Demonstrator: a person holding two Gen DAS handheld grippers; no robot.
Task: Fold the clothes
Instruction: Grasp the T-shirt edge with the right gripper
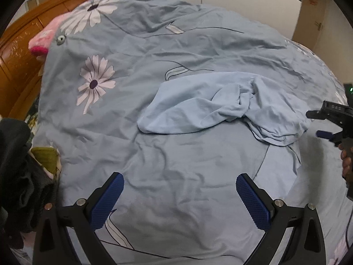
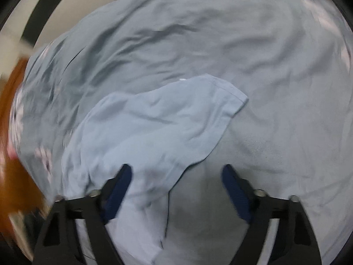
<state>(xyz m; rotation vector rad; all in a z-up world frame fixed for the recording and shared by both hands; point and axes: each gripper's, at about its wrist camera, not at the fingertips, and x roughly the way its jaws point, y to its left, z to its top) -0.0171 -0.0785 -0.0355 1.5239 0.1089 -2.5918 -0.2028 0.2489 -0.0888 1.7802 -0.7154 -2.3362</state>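
So the light blue garment [image 1: 222, 106] is lying crumpled in a heap on top of the flowery blue duvet [image 1: 176, 176], roughly in the middle of it, one end bunched up in folds and the other end smoother. Nothing is holding it right now.

Left gripper [image 1: 179, 198] is spread wide, nothing between the blue pads, and it hangs over bare duvet well short of the garment. Right gripper [image 2: 176, 183] is also released, jaws apart, and from its own camera it sits right over the near edge of the garment [image 2: 154, 132]. One finger is over the cloth, the other over the duvet [image 2: 275, 88] beside it. That view is pretty smeared, so I can't tell if the fingers actually touch the fabric. In the left camera you can see the right gripper [image 1: 324, 123] poking in just beside the bunched end of the garment.

Around the duvet: a wooden headboard [image 1: 19, 44] at the far end from the garment, a pink pillow [image 1: 44, 37] tucked against it under the duvet's edge, and a pile of dark clothing [image 1: 17, 165] off the duvet's side near the left gripper.
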